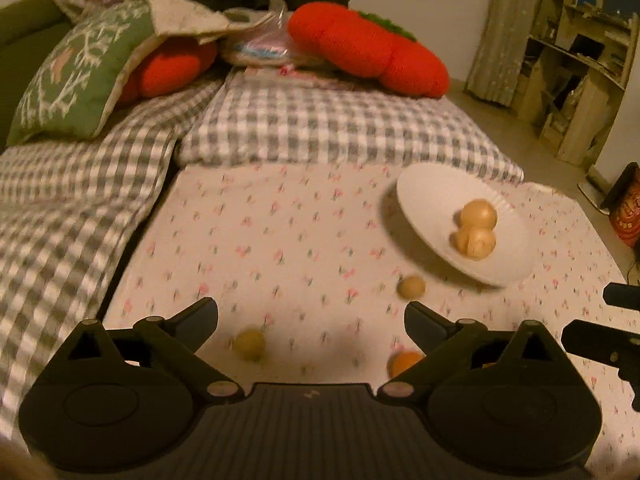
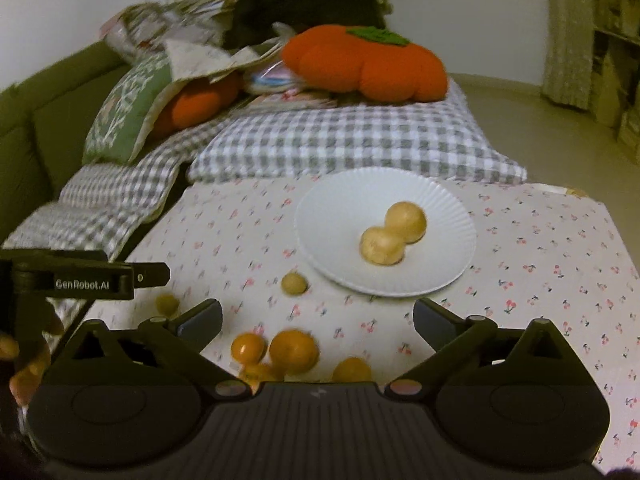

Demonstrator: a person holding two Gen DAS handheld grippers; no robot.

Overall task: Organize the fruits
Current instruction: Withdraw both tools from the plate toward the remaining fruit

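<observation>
A white fluted plate [image 2: 332,216] stands on the cherry-print cloth and holds two tan round fruits [image 2: 405,221]; the plate also shows in the left wrist view [image 1: 424,196]. Loose small tan fruits [image 1: 411,287] [image 1: 249,344] lie on the cloth in front of the plate. Several orange fruits [image 2: 294,351] lie together near my right gripper [image 2: 318,318], which is open and empty just above them. My left gripper [image 1: 311,314] is open and empty over the cloth, with one orange fruit [image 1: 403,362] beside its right finger. The left gripper's side shows in the right wrist view [image 2: 152,274].
Grey checked cushions [image 1: 328,128] lie behind the table. Two orange pumpkin pillows [image 2: 364,66] and a green patterned pillow [image 1: 76,80] rest on the sofa. Shelves [image 1: 580,68] stand at the far right. The table's right edge [image 2: 616,224] drops to the floor.
</observation>
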